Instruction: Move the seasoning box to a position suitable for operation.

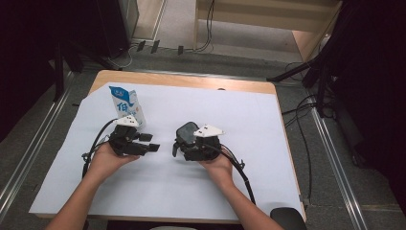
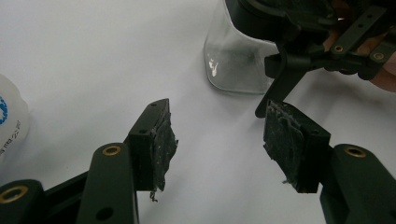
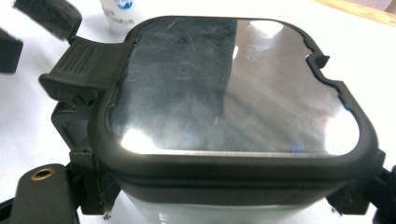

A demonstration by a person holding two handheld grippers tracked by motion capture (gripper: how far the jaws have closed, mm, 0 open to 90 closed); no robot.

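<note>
A clear container with a glossy black flip lid point(image 1: 187, 131) stands on the white sheet near the table's middle. My right gripper point(image 1: 186, 142) is shut on its sides just below the lid point(image 3: 224, 88), one jaw on each side. The container's clear lower wall point(image 2: 233, 65) rises just beyond my left gripper point(image 2: 217, 140), which is open with nothing between its worn pads point(image 2: 161, 149). In the high view my left gripper point(image 1: 152, 143) points right, toward the container, a short gap away. A blue-and-white milk carton point(image 1: 128, 108) stands upright behind the left hand.
The white sheet point(image 1: 239, 120) covers most of the wooden table point(image 1: 191, 80). Cables trail from both grippers toward the front edge. Dark stands and floor cables point(image 1: 306, 110) lie off the right side. The carton's base point(image 2: 9, 121) shows to the left of the left jaw.
</note>
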